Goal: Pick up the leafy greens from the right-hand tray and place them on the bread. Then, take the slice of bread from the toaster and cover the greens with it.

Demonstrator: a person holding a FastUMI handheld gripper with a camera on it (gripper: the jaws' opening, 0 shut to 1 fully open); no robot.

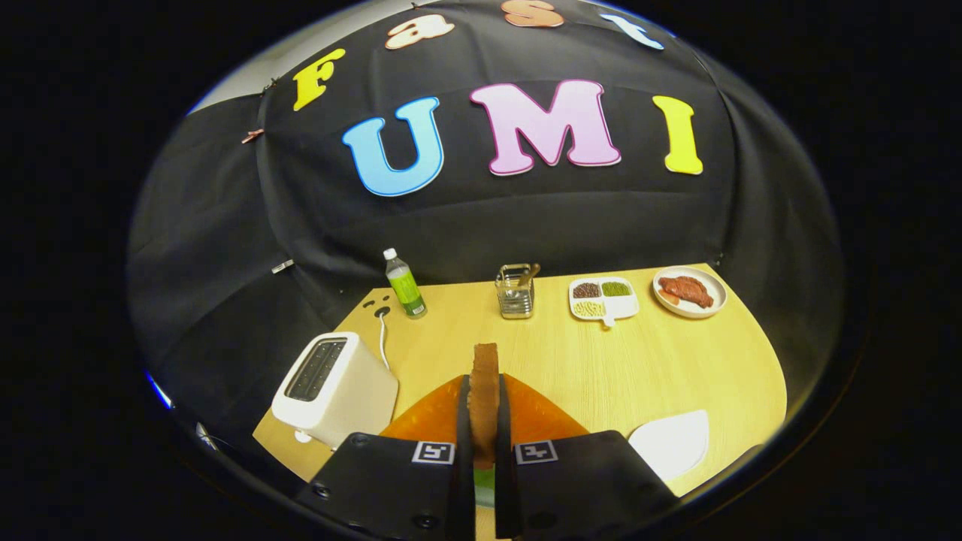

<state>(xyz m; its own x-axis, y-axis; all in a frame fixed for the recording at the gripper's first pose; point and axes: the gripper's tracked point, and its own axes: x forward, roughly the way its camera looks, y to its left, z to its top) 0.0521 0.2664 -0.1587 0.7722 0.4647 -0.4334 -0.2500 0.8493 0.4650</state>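
I have the bread slice (485,391) pinched edge-on between the tool's (483,421) nearly closed fingers, above the orange board (541,417) and a hint of greens (485,477) below. I judge it could tip or land skewed off them; the toaster (334,387) stands left on the counter (639,361).

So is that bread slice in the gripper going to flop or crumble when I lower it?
Probably stiff: the bread slice stands upright on edge between the fingers of the gripper without sagging. Likely light, since a pinch low down carries it. Its top edge looks rough, so it may crumble if squeezed harder.
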